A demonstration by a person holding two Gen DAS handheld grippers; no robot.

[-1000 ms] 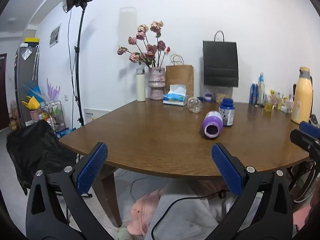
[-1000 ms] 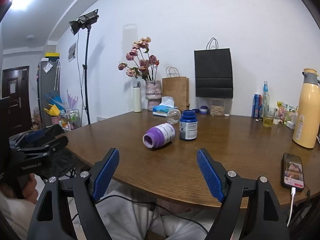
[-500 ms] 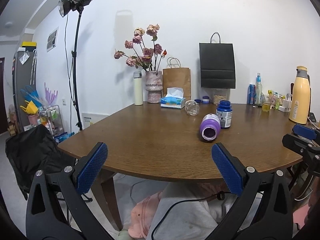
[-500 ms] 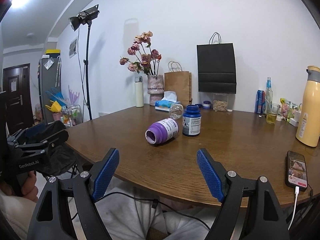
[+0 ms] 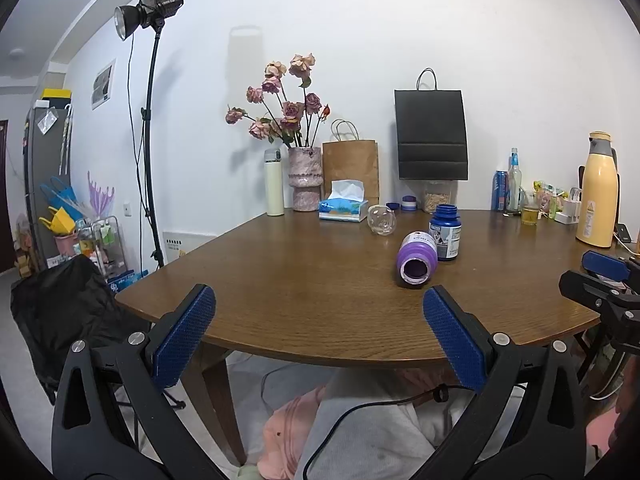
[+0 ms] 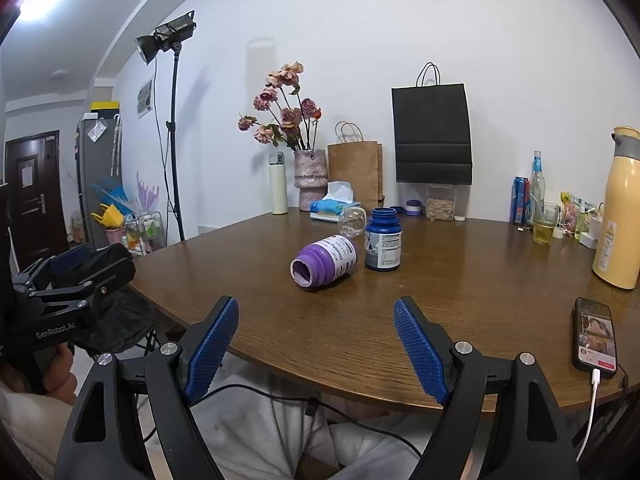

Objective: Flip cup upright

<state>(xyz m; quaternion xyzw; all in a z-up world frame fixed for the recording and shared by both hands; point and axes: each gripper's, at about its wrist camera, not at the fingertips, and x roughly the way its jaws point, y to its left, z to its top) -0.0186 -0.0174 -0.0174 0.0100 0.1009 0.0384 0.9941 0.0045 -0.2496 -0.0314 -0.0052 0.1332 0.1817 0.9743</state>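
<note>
Purple ribbed plastic cup [image 5: 417, 259] with a printed label lies on its side on the brown wooden table [image 5: 304, 276], and from the left wrist camera its open mouth faces the near edge. A dark blue plastic bottle [image 5: 446, 232] stands upright just beside it, on the far right side, and a clear round glass [image 5: 382, 220] sits a little behind both. Along the far edge by the white wall stand a pink vase of dried roses [image 5: 305, 178], a tissue box [image 5: 343, 209] and a tall yellow thermos [image 5: 597, 190]. The left gripper [image 5: 318, 336] hangs off the near edge of the table with its blue-padded fingers [image 5: 185, 336] spread wide and nothing between them, well short of the cup. Seen from the right wrist camera, the cup [image 6: 325, 262] rests near the middle of the table [image 6: 460, 300], mouth turned towards the near left, with the blue bottle [image 6: 383, 240] close at its right; whether they touch I cannot tell. A black smartphone [image 6: 595, 336] with a lit screen lies by the near right edge, a white cable plugged into it. The right gripper [image 6: 316, 346] is over the near edge, its jaws wide apart and empty, the cup ahead of it and well apart.
</note>
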